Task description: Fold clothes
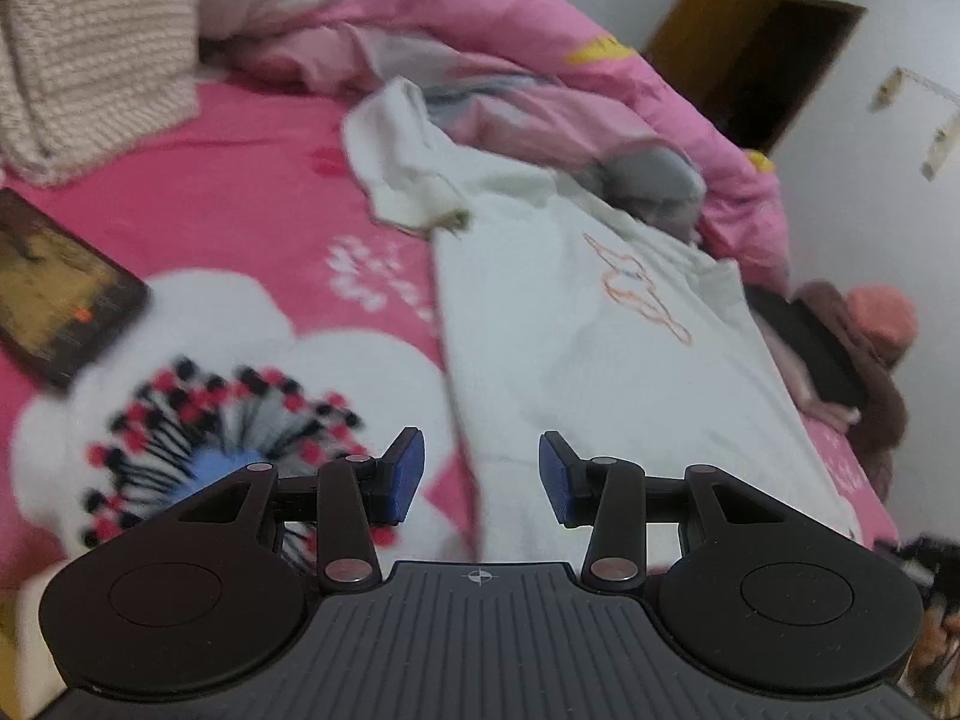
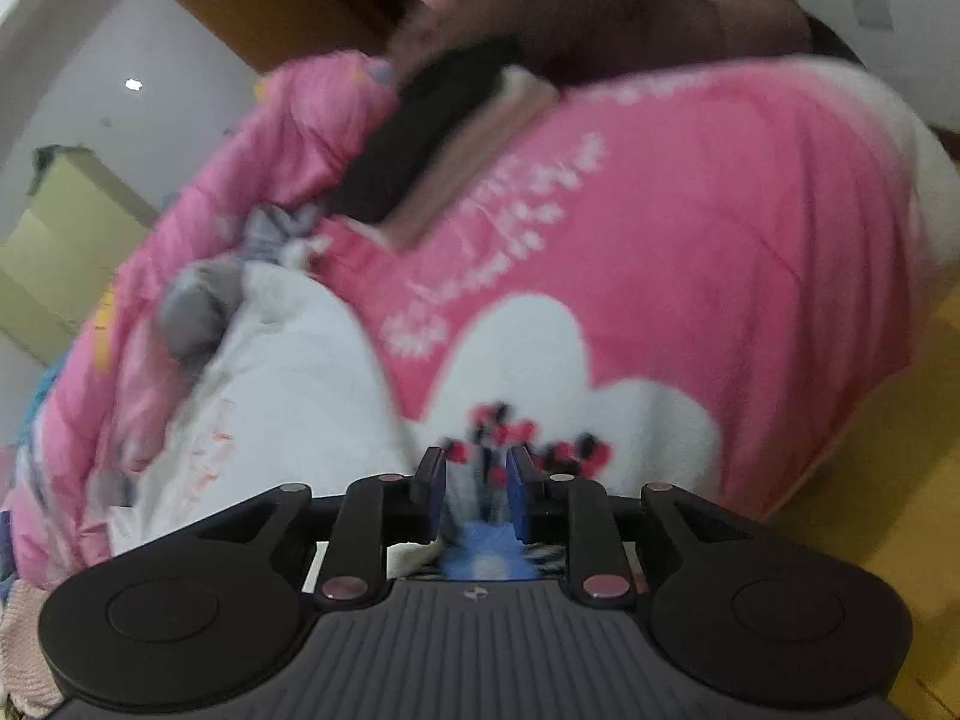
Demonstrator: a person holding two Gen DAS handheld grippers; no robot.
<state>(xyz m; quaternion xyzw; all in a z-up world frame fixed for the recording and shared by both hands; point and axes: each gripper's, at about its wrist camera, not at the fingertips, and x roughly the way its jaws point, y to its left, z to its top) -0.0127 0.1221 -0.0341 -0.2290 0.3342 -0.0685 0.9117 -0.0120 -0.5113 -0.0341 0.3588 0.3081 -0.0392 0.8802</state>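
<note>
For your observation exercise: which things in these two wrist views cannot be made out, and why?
- Shirt hem: left view, hidden behind the left gripper.
- Shirt print: right view, blurred.
- Tablet: left view, cut off by the edge, screen blurred.
- Dark pile: right view, blurred and cut off at the top.

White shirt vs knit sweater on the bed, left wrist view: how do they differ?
The white shirt is smooth fabric with an orange line drawing, while the knit sweater is ribbed beige with no print showing. The white shirt is spread long and fairly flat down the bed; the knit sweater sits bunched in a thick heap at the far left. Both rest on the pink sheet, and no gripper touches either.
</note>
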